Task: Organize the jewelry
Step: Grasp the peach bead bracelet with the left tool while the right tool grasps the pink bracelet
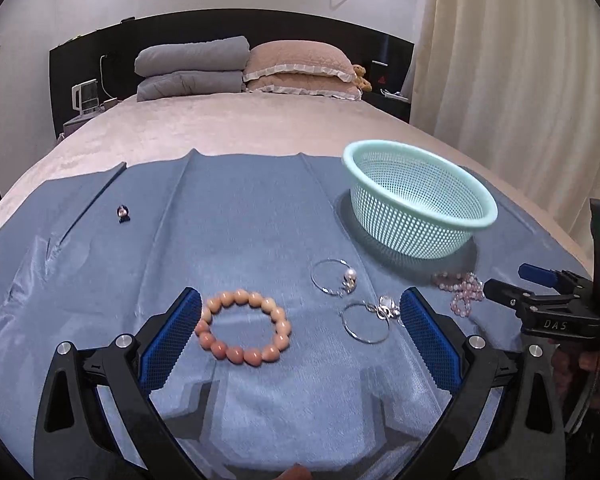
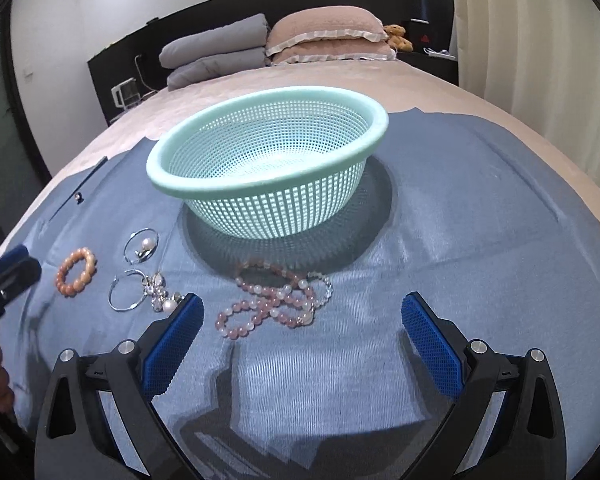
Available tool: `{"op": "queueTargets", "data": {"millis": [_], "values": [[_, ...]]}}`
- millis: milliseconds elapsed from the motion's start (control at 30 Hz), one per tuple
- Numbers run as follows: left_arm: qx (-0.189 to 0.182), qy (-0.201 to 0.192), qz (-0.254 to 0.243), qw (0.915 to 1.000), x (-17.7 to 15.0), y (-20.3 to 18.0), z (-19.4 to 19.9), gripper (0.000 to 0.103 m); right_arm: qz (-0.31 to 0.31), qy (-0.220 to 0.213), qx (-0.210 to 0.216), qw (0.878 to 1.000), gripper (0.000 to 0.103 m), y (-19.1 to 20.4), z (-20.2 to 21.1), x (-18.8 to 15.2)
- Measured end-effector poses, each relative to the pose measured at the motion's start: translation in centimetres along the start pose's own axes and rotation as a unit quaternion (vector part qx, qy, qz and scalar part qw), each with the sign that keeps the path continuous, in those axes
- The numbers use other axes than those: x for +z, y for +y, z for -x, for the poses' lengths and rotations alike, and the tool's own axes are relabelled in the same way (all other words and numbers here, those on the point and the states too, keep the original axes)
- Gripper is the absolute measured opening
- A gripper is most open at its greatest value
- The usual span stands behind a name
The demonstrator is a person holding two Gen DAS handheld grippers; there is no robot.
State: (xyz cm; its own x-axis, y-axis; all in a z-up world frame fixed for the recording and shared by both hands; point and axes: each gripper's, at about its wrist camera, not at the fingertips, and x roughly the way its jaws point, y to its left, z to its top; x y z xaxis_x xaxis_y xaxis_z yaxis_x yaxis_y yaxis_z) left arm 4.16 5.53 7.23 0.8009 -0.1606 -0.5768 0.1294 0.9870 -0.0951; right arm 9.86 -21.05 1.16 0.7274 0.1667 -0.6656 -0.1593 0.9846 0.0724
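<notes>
Jewelry lies loose on the blue cloth point(image 1: 240, 216), near its front edge. Left gripper point(image 1: 300, 312) gapes, empty, straddling the bead bracelet point(image 1: 243, 333). Right gripper point(image 2: 302, 316) likewise spread, facing the pink necklace point(image 2: 274, 300). Basket point(image 2: 268, 176) behind looks empty: likely the destination.

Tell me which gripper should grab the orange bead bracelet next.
Left. The left gripper is open, its jaws already flanking the orange bead bracelet. The right gripper faces the pink bead necklace.

Soft indoor overhead light; basket point(image 2: 268, 168) casts dark ring shadow on cloth point(image 2: 460, 220); strong fisheye bending, black vignette corners
</notes>
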Motion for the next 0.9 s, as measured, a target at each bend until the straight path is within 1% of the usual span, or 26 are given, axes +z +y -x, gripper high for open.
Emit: {"op": "queueTargets", "data": {"millis": [100,267,400,467,600,667,800,833,867,900], "values": [[-0.008,0.016,-0.019,0.9997,0.8,0.7,-1.2,0.097,0.031,0.006,-0.006,0.999,0.095,0.7,-0.9,0.7],[-0.005,0.066,-0.033,0.9973,-0.4,1.8,-4.4,0.097,0.064,0.033,-0.004,0.997,0.094,1.5,-3.3,0.8],[-0.005,0.093,-0.032,0.9951,-1.4,2.6,-6.4,0.097,0.063,0.058,-0.001,0.996,0.094,1.3,-5.4,0.0],[-0.003,0.114,-0.024,0.9932,-2.1,3.1,-7.4,0.097,0.055,0.056,0.008,0.997,0.095,1.0,-5.5,-0.2],[0.008,0.115,-0.038,0.9926,-2.7,2.6,-7.6,0.097,0.047,0.064,0.017,0.997,0.096,0.8,-5.8,-0.4],[0.006,0.115,-0.036,0.9927,-2.9,2.7,-7.6,0.098,0.044,0.067,0.021,0.997,0.096,0.6,-5.9,-0.4],[0.013,0.111,-0.04,0.9929,-3.2,2.4,-7.5,0.098,0.051,0.066,0.013,0.996,0.095,0.7,-6.0,0.1],[0.014,0.11,-0.04,0.9931,-3.1,2.4,-7.4,0.098,0.05,0.065,0.013,0.997,0.087,0.8,-5.9,0.1],[0.013,0.108,-0.036,0.9935,-3.1,2.4,-7.3,0.095,0.051,0.059,0.012,0.997,0.077,0.8,-5.5,0.1],[0.016,0.103,-0.033,0.994,-3.1,2.5,-7.0,0.082,0.053,0.057,0.013,0.997,0.053,0.9,-5.3,0.1]]}}
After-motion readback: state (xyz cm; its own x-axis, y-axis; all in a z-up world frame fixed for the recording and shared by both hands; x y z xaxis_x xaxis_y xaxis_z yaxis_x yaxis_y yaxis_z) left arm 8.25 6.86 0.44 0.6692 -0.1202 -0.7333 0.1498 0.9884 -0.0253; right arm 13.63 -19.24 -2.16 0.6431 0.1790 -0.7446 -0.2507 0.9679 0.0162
